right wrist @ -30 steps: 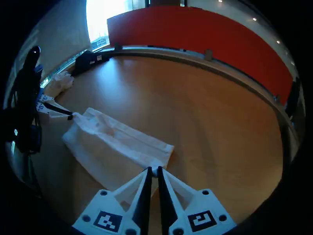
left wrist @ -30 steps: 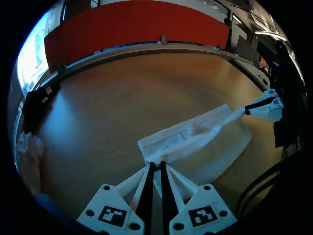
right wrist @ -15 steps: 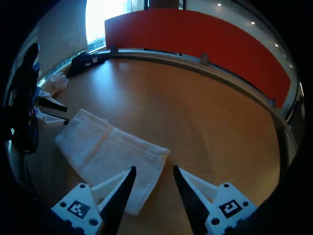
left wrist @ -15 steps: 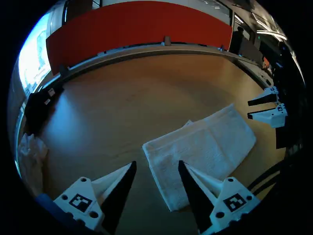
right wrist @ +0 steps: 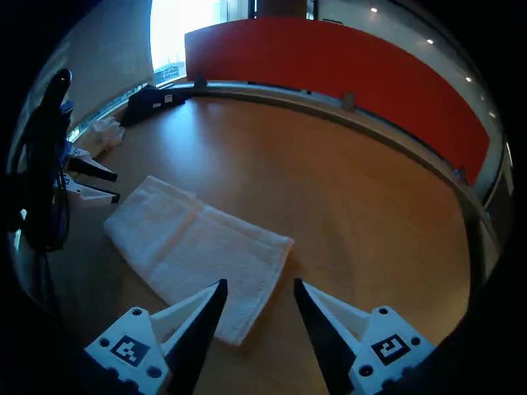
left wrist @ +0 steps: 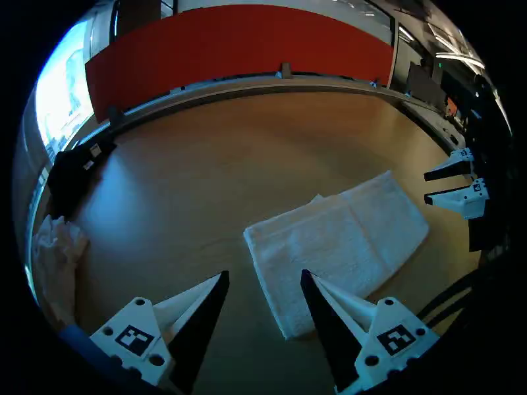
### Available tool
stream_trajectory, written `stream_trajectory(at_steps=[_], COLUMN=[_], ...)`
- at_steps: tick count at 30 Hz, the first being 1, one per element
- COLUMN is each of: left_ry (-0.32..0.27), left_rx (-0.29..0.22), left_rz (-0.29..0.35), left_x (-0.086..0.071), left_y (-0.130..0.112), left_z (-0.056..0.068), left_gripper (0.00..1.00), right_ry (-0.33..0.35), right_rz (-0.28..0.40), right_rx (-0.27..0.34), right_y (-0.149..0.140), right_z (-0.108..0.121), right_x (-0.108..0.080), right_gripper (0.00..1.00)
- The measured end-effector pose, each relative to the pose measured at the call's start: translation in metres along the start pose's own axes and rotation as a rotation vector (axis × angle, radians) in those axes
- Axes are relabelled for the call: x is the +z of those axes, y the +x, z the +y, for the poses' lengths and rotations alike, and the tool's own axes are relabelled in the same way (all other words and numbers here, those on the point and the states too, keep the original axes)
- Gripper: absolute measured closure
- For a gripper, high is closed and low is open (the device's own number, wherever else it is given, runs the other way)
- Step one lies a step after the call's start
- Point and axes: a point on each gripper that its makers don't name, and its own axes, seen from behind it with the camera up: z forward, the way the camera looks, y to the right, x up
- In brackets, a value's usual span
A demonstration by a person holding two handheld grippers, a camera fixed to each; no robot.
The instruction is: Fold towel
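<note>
Two claws spread wide — left claw (left wrist: 263,272), right claw (right wrist: 260,281) — folded white towel (left wrist: 336,237) flat on wooden table (left wrist: 217,151)

Left tool (left wrist: 263,272), right tool (right wrist: 259,282): white, black inner edges, square markers (left wrist: 134,339).

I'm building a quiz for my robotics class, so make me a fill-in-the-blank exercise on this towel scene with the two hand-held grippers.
1. The folded towel lying flat on the table is ____ in colour.
2. The left hand-held gripper has its jaws ____.
3. The right hand-held gripper grips ____.
4. The long panel behind the table is ____.

Missing words: white; open; nothing; red.
</note>
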Motion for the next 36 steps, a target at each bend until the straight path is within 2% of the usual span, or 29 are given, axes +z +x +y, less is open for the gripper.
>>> stream_trajectory(at_steps=[12,18,25,36], left_ry=[0.034,0.05,0.084,0.157], left_rx=[-0.055,-0.071,-0.106,-0.17], left_rz=[-0.001,-0.005,-0.001,-0.003], left_x=[-0.033,-0.047,-0.065,-0.1], left_y=[-0.034,-0.049,-0.063,-0.091], left_z=[-0.002,-0.003,-0.01,-0.027], left_gripper=[0.2,0.2,0.2,0.2], right_ry=[-0.011,-0.002,0.024,0.098], right_rz=[-0.009,-0.013,-0.02,-0.062], right_rx=[-0.004,-0.015,-0.069,-0.188], right_y=[-0.023,-0.03,-0.035,-0.046], right_z=[-0.006,-0.008,-0.011,-0.016], right_x=[-0.025,-0.031,-0.032,-0.025], right_gripper=[0.23,0.23,0.23,0.23])
